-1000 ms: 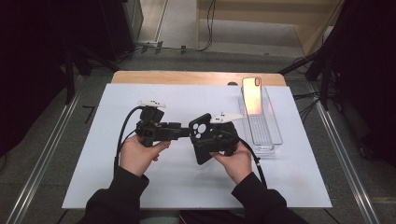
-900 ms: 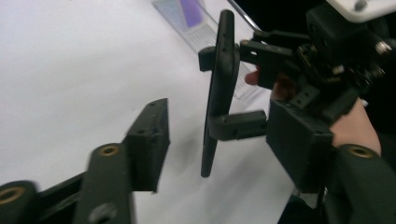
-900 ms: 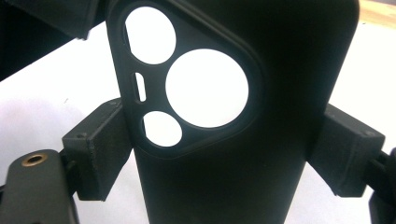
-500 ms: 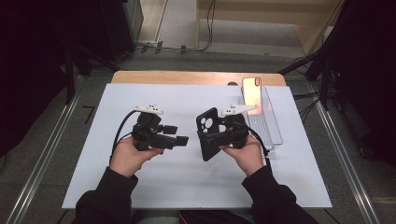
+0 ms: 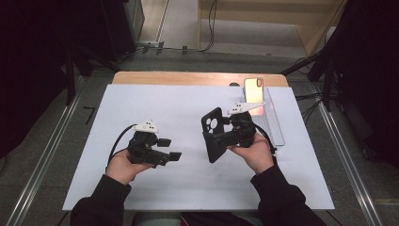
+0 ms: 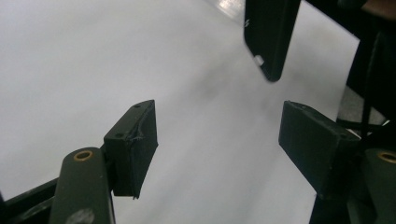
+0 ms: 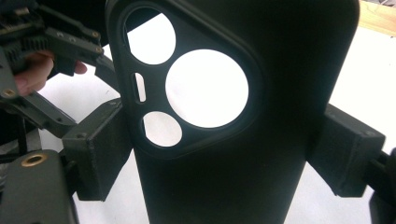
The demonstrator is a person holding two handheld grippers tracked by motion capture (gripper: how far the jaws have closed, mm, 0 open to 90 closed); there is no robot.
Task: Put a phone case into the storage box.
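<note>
A black phone case [image 5: 212, 134] with camera cut-outs stands upright above the white table, my right gripper [image 5: 222, 139] shut on its two sides. In the right gripper view the case [image 7: 280, 116] sits between the pads [image 7: 100, 149], pressed on both edges. My left gripper [image 5: 170, 149] hovers low to the left of the case, well apart from it. Its jaws have just been opening and stand open with nothing between them [image 6: 219, 140]. Ahead of them in the left gripper view is the case's lower corner [image 6: 271, 42].
A phone [image 5: 254, 90] with a lit orange screen lies at the far end of a clear tray [image 5: 274, 129] on the right. The white sheet [image 5: 155, 108] covers a wooden table [image 5: 188, 77]. Dark stands and cables surround the table.
The left gripper let go of the case, opened, and drew away to the left and down. The right gripper kept the case and shifted slightly right.
</note>
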